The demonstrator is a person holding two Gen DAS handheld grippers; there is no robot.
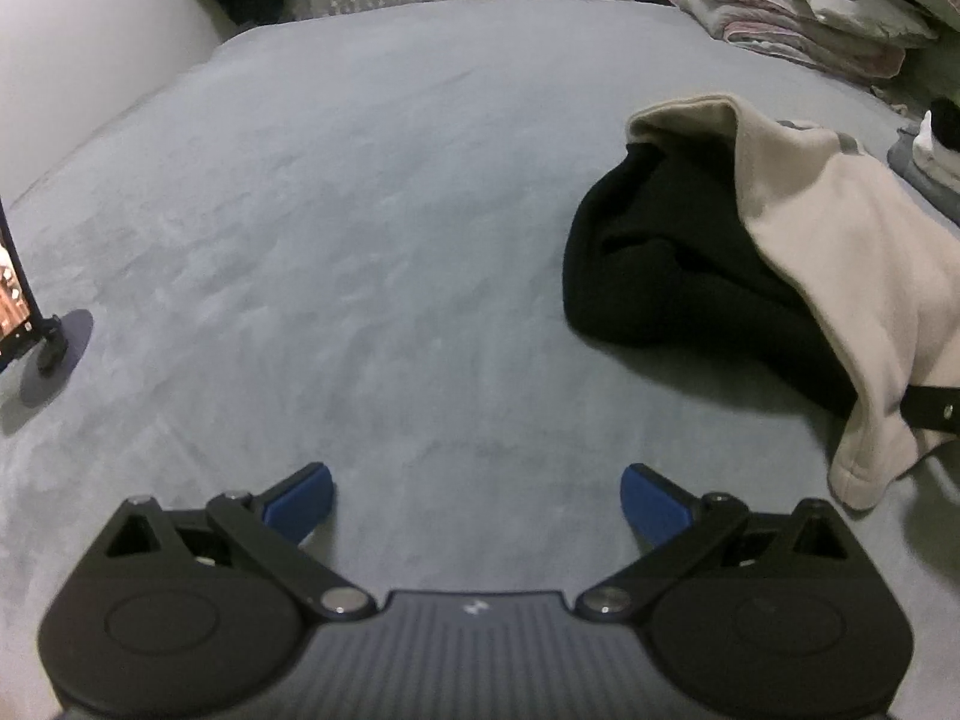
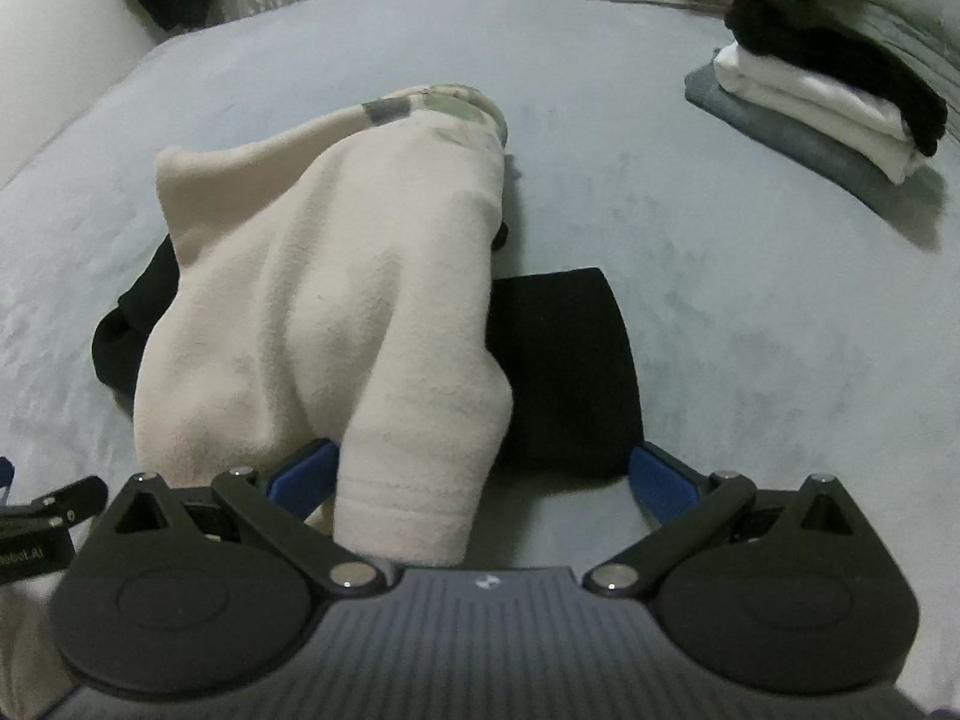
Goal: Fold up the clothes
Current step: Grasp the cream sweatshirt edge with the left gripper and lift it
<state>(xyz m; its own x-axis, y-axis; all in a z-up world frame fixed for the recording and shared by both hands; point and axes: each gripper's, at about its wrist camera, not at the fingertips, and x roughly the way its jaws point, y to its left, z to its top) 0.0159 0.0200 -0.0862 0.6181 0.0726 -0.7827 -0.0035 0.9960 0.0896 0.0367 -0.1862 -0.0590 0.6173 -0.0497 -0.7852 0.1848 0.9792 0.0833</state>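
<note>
A cream fleece garment [image 2: 312, 300] lies crumpled over a black garment [image 2: 564, 366] on the grey bed. In the left wrist view the cream garment [image 1: 840, 252] and the black one [image 1: 672, 264] sit to the right. My right gripper [image 2: 480, 474] is open, its jaws spread either side of a cream sleeve end that lies between the blue fingers [image 2: 660, 480] without being pinched. My left gripper [image 1: 477, 498] is open and empty over bare bedding, left of the pile. Part of the right gripper [image 1: 936, 408] shows at the pile's near edge.
A stack of folded clothes [image 2: 828, 114], grey, white and black, sits at the right of the bed. Folded bedding [image 1: 798, 6] is piled at the far right corner. A phone on a round stand [image 1: 36, 336] is at the left edge. A white wall runs along the left.
</note>
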